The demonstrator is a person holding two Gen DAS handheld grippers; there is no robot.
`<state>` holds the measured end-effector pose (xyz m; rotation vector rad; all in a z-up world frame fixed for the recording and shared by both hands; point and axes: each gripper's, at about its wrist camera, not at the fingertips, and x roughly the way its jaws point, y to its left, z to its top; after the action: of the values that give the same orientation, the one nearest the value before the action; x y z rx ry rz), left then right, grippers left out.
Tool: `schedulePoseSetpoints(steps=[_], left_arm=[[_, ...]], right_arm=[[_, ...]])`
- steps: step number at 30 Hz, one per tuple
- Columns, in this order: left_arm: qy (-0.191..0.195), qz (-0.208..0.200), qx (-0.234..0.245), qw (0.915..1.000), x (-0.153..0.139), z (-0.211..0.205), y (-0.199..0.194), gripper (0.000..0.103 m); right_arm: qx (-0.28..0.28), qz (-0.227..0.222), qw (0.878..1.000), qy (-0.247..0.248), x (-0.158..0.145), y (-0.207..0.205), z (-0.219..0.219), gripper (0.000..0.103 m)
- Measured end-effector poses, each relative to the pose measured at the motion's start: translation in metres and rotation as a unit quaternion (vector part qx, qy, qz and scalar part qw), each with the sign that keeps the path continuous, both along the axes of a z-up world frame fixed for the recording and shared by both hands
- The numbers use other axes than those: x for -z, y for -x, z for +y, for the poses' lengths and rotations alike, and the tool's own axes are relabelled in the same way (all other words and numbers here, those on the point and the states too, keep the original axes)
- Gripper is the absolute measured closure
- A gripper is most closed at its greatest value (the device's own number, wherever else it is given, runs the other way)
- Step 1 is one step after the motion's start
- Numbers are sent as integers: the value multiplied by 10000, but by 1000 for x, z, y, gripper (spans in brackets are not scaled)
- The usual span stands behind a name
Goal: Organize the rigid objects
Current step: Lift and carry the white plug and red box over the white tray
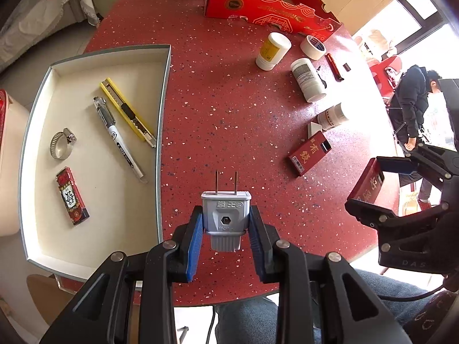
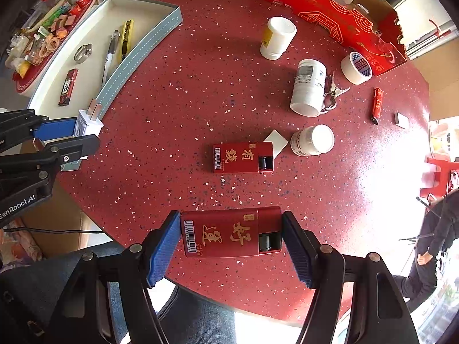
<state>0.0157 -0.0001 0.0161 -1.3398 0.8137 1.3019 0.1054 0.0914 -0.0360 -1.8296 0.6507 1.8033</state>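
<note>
Left tongs (image 1: 226,223) grip plug (image 1: 225,215), prongs pointing away.

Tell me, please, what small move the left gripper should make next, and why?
Probably carry the grey plug sideways over the white tray before releasing. The left gripper is shut on it above the red table, and the tray already holds small items.

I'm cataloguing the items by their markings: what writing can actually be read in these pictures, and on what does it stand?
"GenRobot.AI": body of the left claw.
"DAS", cut off: body of the right claw.
"有錢": red box on the table.
"好運": red box held in the right claw.
"Fruits Chile": big red carton.
Too small or blurred: pen, plug, white bottles, barcodes.
</note>
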Motion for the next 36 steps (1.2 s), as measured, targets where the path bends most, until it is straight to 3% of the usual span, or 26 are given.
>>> schedulePoseSetpoints(steps=[15,36], left_arm=[[-130,22,-981,9951,-8,-22,47,70],[-52,297,-2593,9653,-15,-66,131,70]], right_arm=[[-606,74,9981,-9,-6,37,-11,32],[-1549,827,9845,-15,-35,160,-29,32]])
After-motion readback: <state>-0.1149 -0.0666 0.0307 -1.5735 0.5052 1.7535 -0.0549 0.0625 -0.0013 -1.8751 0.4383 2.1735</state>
